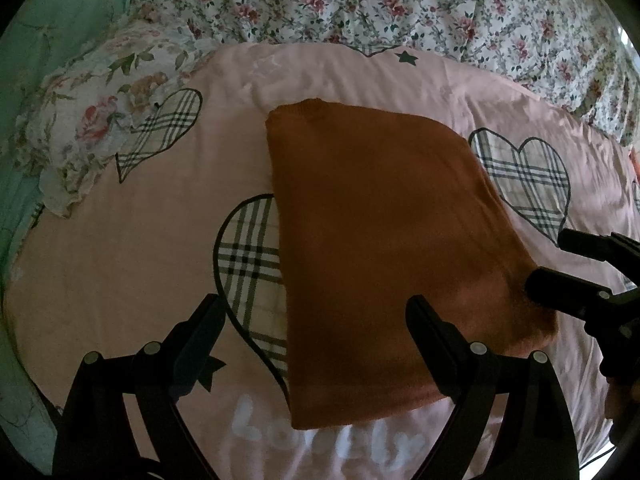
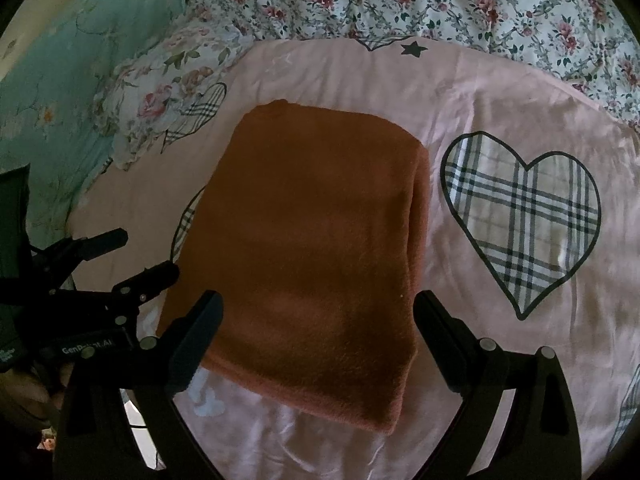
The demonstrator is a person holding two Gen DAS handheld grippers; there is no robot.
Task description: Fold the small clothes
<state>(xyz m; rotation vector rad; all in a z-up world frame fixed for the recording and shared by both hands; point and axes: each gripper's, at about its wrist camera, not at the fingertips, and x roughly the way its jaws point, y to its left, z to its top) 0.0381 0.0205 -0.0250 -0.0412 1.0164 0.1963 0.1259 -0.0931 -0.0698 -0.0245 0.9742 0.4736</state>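
A rust-orange garment [image 1: 384,240] lies folded into a rectangle on the pink bed sheet [image 1: 140,248]; it also shows in the right wrist view [image 2: 312,260]. My left gripper [image 1: 316,320] is open and empty, its fingers hovering over the garment's near left edge. It also shows in the right wrist view [image 2: 140,256] at the left, open. My right gripper [image 2: 318,316] is open and empty over the garment's near edge. It shows in the left wrist view [image 1: 560,264] at the garment's right corner, open.
The pink sheet [image 2: 460,92] carries plaid hearts [image 2: 524,216] and white lettering [image 1: 320,440]. A floral quilt [image 1: 400,4] is bunched at the far side. A floral pillow [image 1: 100,128] and a teal blanket [image 2: 68,68] lie at the left.
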